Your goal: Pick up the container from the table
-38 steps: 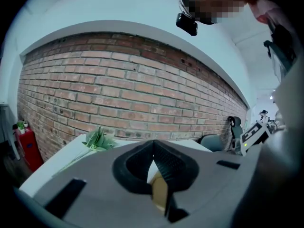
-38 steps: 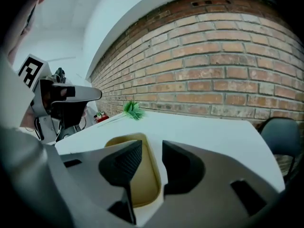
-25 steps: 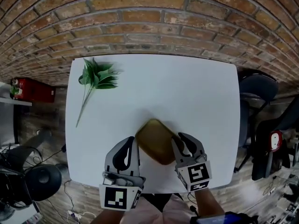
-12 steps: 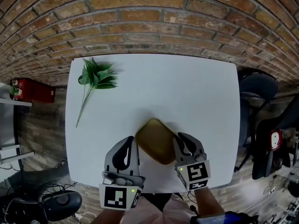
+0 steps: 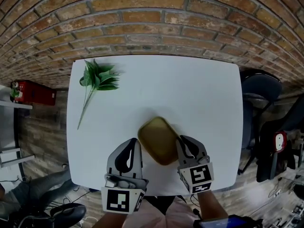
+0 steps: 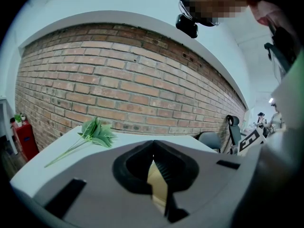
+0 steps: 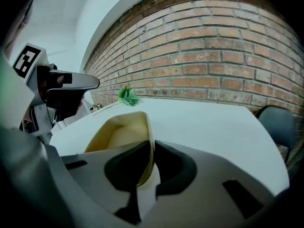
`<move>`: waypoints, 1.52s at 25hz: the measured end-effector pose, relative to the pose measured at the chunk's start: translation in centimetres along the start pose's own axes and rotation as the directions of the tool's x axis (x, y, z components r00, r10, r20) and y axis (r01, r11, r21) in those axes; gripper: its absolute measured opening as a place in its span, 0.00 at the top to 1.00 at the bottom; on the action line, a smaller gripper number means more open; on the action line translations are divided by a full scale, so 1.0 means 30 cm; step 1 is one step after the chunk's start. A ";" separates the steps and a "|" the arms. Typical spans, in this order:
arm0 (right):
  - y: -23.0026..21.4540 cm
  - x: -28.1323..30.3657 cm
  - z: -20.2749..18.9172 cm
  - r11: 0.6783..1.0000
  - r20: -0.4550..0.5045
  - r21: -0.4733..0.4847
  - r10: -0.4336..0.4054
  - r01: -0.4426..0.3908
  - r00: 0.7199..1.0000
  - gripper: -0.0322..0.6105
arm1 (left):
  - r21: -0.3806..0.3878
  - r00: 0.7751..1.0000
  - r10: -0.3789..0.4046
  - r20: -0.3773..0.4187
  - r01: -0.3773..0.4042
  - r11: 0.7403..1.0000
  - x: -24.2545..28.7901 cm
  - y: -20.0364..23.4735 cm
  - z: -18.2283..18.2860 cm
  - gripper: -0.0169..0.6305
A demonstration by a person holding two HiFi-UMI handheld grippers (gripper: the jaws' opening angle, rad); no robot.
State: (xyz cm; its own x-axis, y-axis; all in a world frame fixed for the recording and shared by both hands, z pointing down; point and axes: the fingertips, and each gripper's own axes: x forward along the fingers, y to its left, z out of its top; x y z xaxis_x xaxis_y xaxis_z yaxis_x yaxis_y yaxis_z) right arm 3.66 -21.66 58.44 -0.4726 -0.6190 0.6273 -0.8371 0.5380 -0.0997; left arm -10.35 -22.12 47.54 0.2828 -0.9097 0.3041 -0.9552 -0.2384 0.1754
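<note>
A shallow yellow-brown container lies on the white table near its front edge. My right gripper is at its right side. In the right gripper view the jaws are closing, with the container's thin rim pinched between the pads. My left gripper sits at the container's left edge. In the left gripper view its jaws meet at the tips, and a strip of the yellow wall shows between them.
A green leafy sprig lies at the table's far left corner. A brick wall stands behind the table. A dark chair is at the right and a red box on the floor at the left.
The right gripper's jaws have narrowed onto the container's rim. The container has shifted slightly away from me. Both grippers have kept their places.
</note>
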 end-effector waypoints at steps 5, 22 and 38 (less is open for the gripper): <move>0.003 -0.012 0.013 1.000 0.010 0.003 -0.003 0.003 1.000 0.90 | 0.002 1.000 -0.004 0.006 0.004 1.000 -0.007 -0.010 0.009 0.96; -0.010 -0.084 0.089 1.000 0.075 0.009 -0.019 0.018 0.997 0.90 | 0.018 0.999 -0.007 0.048 0.006 1.000 -0.044 -0.048 0.066 0.96; -0.023 -0.195 0.229 0.999 0.177 0.009 -0.048 0.047 0.983 0.90 | 0.039 0.995 -0.010 0.097 0.006 0.999 -0.090 -0.080 0.135 0.96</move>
State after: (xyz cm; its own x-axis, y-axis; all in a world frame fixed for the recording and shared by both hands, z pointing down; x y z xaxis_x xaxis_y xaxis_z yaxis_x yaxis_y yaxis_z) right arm 5.11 -22.35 49.54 -0.4728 -0.7358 0.4848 -0.8611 0.5026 -0.0770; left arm -9.19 -20.48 42.50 0.2823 -0.9359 0.2106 -0.9562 -0.2567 0.1408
